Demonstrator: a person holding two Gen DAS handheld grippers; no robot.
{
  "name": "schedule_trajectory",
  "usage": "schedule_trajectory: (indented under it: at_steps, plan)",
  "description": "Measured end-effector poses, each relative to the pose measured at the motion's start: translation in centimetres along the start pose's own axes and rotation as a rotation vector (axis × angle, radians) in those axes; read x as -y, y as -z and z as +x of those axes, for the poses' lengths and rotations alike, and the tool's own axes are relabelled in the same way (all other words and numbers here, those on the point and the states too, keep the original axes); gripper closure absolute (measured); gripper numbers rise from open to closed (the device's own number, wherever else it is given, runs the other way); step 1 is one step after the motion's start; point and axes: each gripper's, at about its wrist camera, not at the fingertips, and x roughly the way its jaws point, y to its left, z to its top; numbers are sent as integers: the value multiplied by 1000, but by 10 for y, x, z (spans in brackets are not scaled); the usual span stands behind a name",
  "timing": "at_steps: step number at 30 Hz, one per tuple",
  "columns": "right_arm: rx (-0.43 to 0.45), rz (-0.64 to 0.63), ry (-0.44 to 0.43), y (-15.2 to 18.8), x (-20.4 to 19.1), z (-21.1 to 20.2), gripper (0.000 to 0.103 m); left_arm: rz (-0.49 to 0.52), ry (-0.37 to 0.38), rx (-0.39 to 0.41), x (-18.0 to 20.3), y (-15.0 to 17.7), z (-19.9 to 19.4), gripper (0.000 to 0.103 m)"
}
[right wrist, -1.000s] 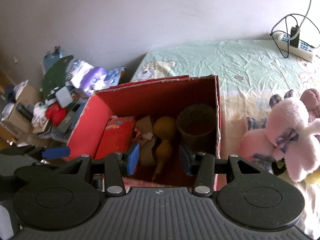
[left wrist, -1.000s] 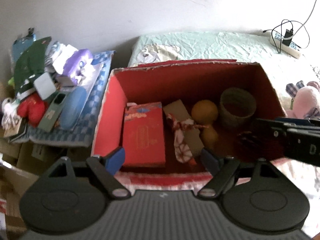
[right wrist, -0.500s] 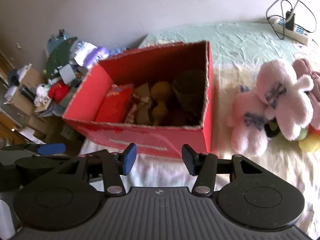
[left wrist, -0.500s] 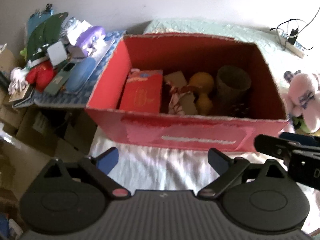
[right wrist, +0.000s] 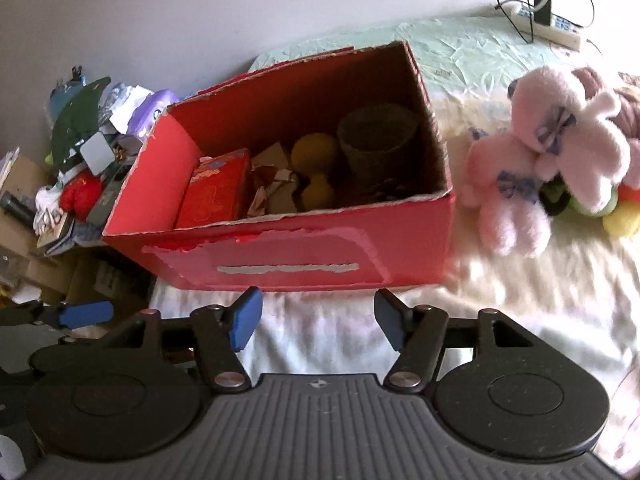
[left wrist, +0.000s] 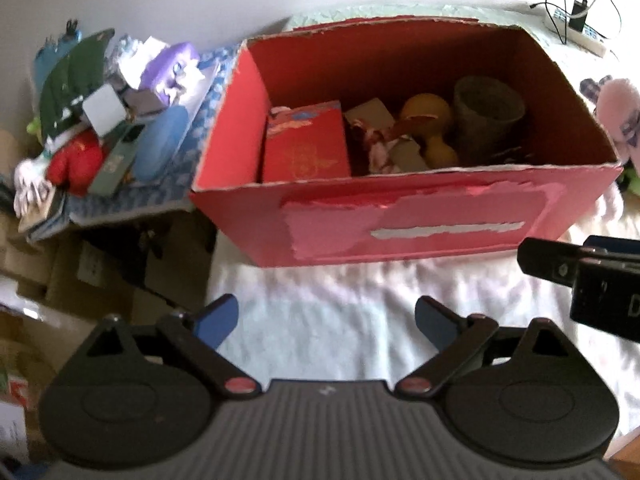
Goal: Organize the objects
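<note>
A red cardboard box (left wrist: 420,224) (right wrist: 304,260) stands open on the bed. Inside it lie a red packet (left wrist: 306,148) (right wrist: 216,194), a yellow gourd toy (left wrist: 430,120) (right wrist: 314,168), a dark woven cup (left wrist: 488,114) (right wrist: 376,140) and a brown card with ribbon (left wrist: 378,130). My left gripper (left wrist: 326,322) is open and empty, in front of the box. My right gripper (right wrist: 318,320) is open and empty, close to the box's front wall. The right gripper also shows at the right edge of the left wrist view (left wrist: 584,276).
Pink plush rabbits (right wrist: 560,152) lie on the bed to the right of the box. A cluttered pile of packets and toys (left wrist: 116,120) sits left of the box, above cardboard boxes (left wrist: 80,272). A power strip with cables (right wrist: 548,26) lies at the far right.
Both grippers have drawn back out of the box and toward me. The box's front wall now shows. Both are still open and empty.
</note>
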Motion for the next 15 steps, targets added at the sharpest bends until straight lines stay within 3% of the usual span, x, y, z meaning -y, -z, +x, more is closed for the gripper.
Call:
schedule_trajectory:
  at_steps: [11,15]
  plan:
    - [7,-11,76,1,-13,4,34,26,42,-18,-19,-6,11,6]
    - [5,-20,97,-3,-9,7,33,23,17,-23,-19,-9,15,6]
